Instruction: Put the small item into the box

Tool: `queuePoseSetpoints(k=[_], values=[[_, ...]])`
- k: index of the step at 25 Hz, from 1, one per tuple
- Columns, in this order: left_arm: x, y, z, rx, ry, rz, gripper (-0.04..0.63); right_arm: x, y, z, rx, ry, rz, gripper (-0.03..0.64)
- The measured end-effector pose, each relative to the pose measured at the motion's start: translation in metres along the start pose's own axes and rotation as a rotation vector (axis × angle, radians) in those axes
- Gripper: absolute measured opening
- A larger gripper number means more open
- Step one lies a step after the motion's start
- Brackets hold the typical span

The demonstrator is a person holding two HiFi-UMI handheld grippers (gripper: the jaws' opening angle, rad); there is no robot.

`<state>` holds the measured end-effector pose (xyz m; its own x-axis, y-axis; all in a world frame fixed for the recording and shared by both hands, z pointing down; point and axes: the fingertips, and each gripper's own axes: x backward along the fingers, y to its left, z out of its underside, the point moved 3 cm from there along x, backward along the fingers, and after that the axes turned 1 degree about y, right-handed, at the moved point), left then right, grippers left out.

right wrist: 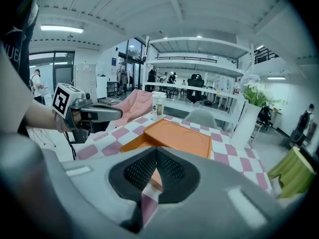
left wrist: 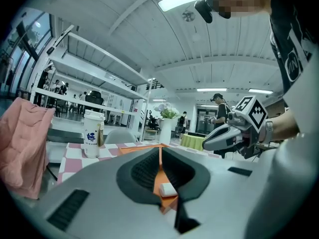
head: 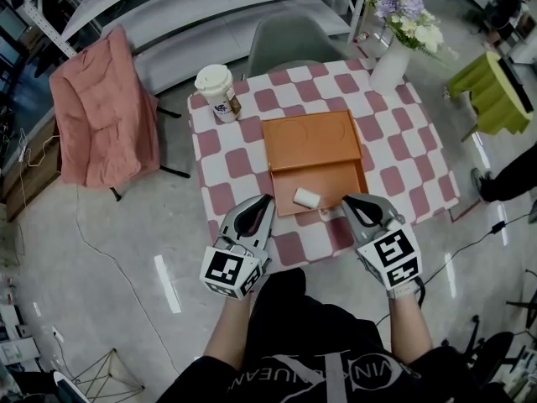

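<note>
Items on your table [head: 403, 166], which is covered in a pink-and-white checked cloth: one orange rectangular box [head: 331, 183], open, its flat lid lying back on the far side; one small white rounded item [head: 305, 196], lying inside the box's tray near the front wall, towards its left half; one white paper cup with a lid [head: 217, 91], upright at the far left corner, well apart from the box; one white vase of pale flowers [head: 393, 57], at the far right corner. Your left hand-held gripper [head: 267, 198] hangs just outside the box's front left corner, pads pressed together with nothing between them. Along its own view the small white rounded item [left wrist: 168, 189] shows past the closed tips. Your right hand-held gripper [head: 346, 200] sits at the front right corner of the box, pads likewise pressed together and empty. Off the table: one pink padded chair [head: 101, 116] to the left, one grey chair [head: 294, 40] behind.
</note>
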<state>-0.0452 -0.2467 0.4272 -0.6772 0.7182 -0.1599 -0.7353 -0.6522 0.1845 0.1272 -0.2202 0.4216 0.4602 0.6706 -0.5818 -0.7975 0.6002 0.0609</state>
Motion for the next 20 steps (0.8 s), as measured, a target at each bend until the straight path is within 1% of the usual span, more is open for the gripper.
queuePoseSetpoints(k=[5,14,20], values=[[0.009,-0.006,-0.006,-0.009,-0.012,-0.006,0.020,0.017,-0.004,-0.011,-0.051,-0.083,0.015,0.006],[0.024,-0.011,-0.025,-0.043,-0.051,-0.029,0.020,0.047,-0.009,-0.026,-0.093,-0.235,0.047,0.006],[0.032,-0.015,-0.035,-0.049,-0.074,-0.039,0.020,0.064,-0.012,-0.033,-0.121,-0.306,0.073,0.006]])
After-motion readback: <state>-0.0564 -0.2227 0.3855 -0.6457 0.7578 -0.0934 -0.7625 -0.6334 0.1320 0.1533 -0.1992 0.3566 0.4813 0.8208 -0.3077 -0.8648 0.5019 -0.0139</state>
